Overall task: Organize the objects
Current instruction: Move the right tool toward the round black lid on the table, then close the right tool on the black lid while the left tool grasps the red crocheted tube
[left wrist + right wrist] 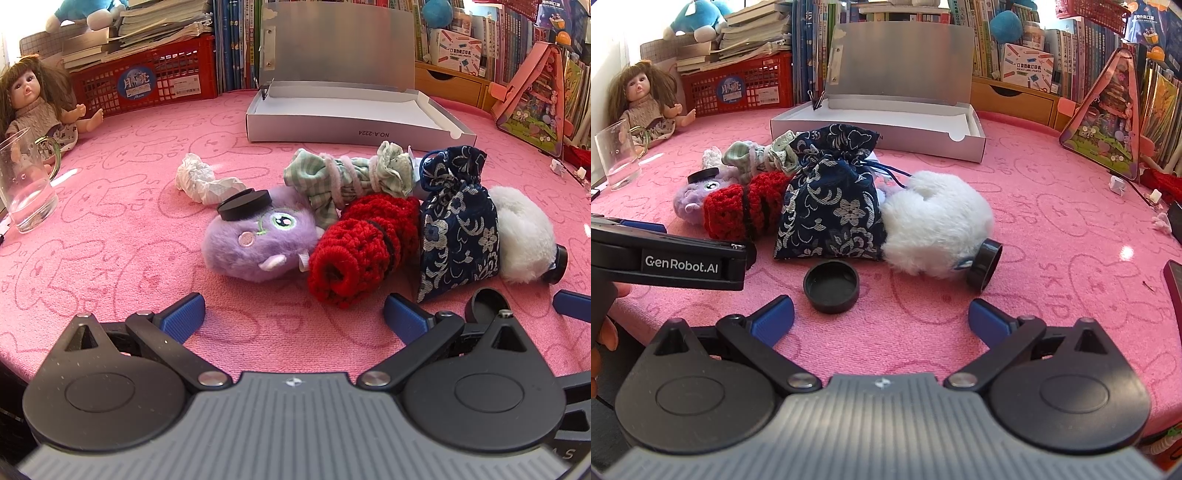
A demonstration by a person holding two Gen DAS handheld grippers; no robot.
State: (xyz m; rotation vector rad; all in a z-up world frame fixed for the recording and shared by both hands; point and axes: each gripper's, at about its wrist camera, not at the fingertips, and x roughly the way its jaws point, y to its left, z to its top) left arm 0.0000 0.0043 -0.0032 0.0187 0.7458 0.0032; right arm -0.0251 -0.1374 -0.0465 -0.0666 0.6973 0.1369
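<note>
Both tools sit low over the near edge of the pink table (110, 192), aimed at the toy pile. The left tool (293, 314) is spread wide, empty, facing the purple plush (255, 240) and red knitted piece (364, 243). The right tool (881, 319) is likewise spread wide, gripping nothing; a black lid (831, 286) lies just ahead of its left finger. The blue floral pouch (831, 210) leans between the red knit and the white plush (934, 221). The open white box (879, 125) stands behind the pile.
</note>
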